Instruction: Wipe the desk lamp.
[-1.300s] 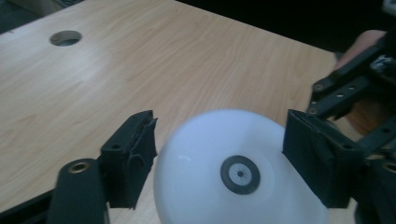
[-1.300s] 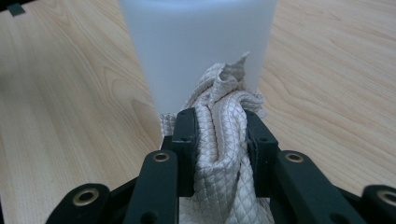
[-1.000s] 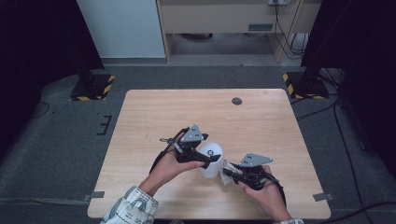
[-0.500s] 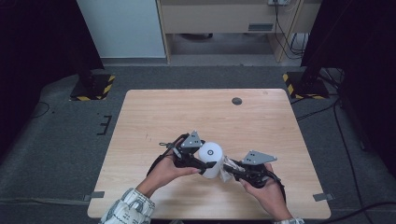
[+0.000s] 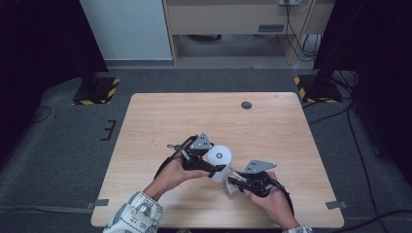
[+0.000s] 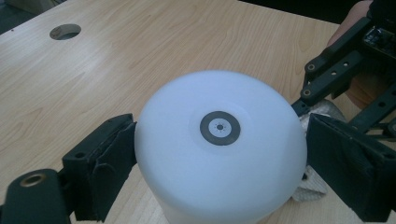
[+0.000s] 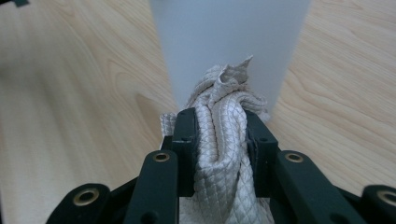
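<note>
- The left gripper (image 5: pixel 214 167) is held low over the near middle of the light wooden table (image 5: pixel 160 121), the forearm in a patterned sleeve (image 5: pixel 136 213) entering from the bottom edge.
- Its jaws are pressed against opposite sides of a white, frosted plastic cylinder (image 6: pixel 219 149), which is clamped between them.
- The cylinder is seen standing upright on the table, its flat top marked by a small dark ring (image 6: pixel 220 127) at the centre.
- The right gripper (image 5: pixel 232 183) is held just beside the cylinder, on its near right.
- A bunched cream quilted cloth (image 7: pixel 222 140) is pinched between its jaws, with the cloth's crumpled tip laid against the cylinder's lower wall.
- A round dark hole (image 5: pixel 247 105) is seen at the table's far side.
</note>
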